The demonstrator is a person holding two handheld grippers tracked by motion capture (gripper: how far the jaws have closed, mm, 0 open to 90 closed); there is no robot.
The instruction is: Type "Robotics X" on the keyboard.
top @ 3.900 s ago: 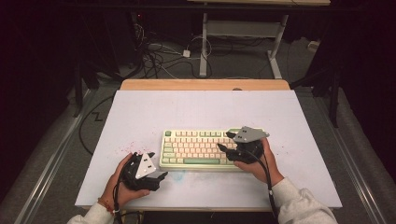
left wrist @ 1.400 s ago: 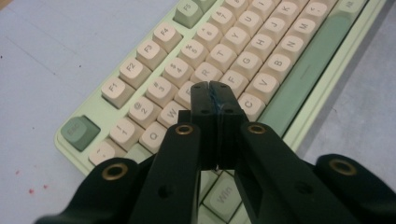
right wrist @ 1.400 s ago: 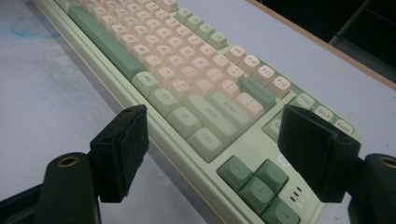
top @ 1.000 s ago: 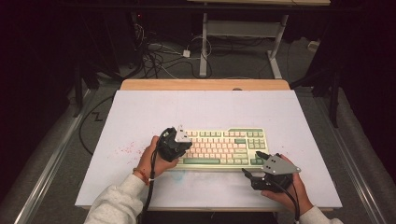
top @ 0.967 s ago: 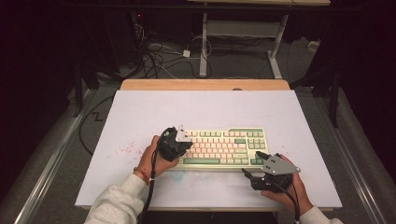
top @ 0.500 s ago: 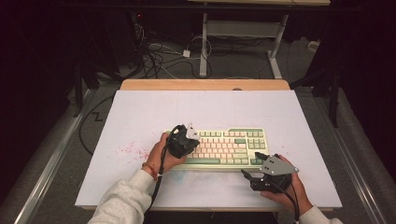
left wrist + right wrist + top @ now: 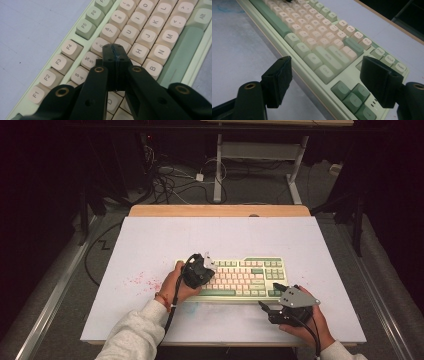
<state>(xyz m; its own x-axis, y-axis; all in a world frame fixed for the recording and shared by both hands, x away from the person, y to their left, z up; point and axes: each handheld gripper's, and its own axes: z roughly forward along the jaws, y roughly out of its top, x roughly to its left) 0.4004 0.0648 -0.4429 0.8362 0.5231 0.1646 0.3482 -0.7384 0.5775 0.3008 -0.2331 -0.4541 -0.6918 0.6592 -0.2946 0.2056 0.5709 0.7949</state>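
High view looked down from above the desk (image 7: 150, 245), both gripper views sat close over the shared keyboard (image 7: 240, 277), facing along it.

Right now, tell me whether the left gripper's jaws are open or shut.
Shut. In the left gripper view the left gripper has its two black pads pressed flat together, no gap and nothing between them, over the keyboard near the G key.
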